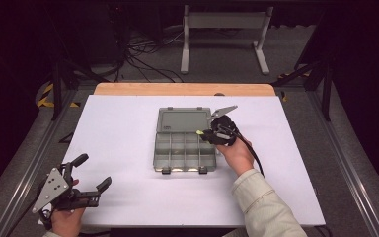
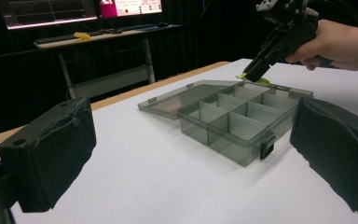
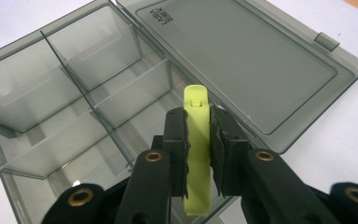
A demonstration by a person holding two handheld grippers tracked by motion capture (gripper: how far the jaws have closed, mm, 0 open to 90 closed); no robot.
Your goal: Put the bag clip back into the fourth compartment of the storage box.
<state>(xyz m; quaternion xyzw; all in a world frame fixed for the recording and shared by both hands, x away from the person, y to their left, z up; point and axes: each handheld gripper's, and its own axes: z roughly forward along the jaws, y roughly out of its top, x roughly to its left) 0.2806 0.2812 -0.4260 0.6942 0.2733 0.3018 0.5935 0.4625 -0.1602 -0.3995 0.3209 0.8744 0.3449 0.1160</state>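
Over the open box's [image 3: 74,116] compartment nearest the lid hinge, right claw [image 3: 198,154] grips a green clip [image 3: 196,140]—lower w/o tilting, then release; left claw [image 1: 91,173] idle, open.

The left gripper [image 1: 93,172] rests at seven o'clock, jaws spread wide, pointing toward three o'clock; the right gripper [image 1: 201,133], at one o'clock, points toward nine, jaws clamped, forearm slanting in from five o'clock.

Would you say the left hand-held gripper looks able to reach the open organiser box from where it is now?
Probably yes. The left hand-held gripper is open and holds nothing, and bare white table lies between it and the organiser box; the right hand-held gripper holding the green clip is at the far corner.
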